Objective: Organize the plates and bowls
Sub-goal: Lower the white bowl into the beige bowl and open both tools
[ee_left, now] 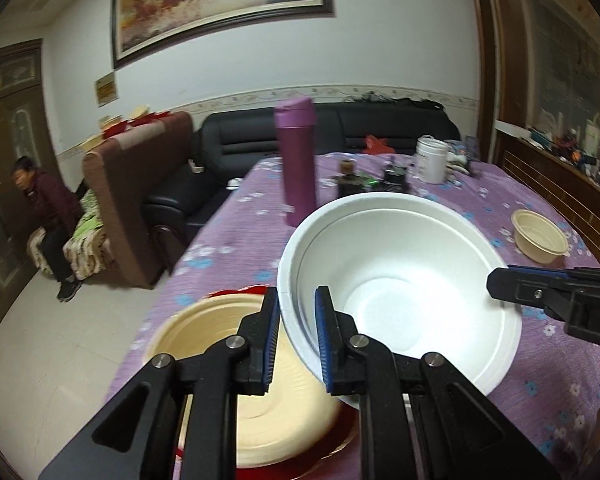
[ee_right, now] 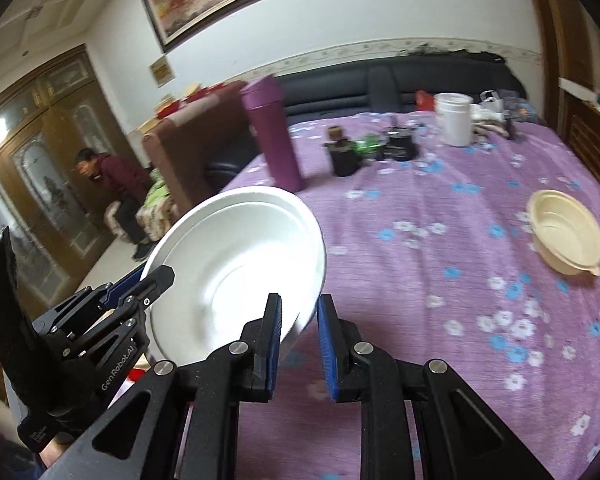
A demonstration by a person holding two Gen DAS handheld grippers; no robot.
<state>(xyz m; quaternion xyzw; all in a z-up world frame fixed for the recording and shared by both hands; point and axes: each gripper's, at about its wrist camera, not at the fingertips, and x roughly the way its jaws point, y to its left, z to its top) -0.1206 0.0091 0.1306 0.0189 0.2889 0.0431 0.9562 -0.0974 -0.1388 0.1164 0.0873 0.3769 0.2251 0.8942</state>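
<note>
Purple cloth covers your surface [ee_right: 440,280]. Your left claw [ee_left: 298,340] pinches the white bowl's [ee_left: 400,280] rim just above the tan bowl [ee_left: 236,360]; your right claw [ee_right: 299,340] looks barely shut on its other edge. It may tip if one lets go.

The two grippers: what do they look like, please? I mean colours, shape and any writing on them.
Both the left gripper and the right gripper are matte black, with angular linkage arms, silver round pivot pins and ribbed blue pads on the fingers. White lettering "GenRobot.AI" shows on the left one's side in the right wrist view. No cables or sleeves are visible.
</note>
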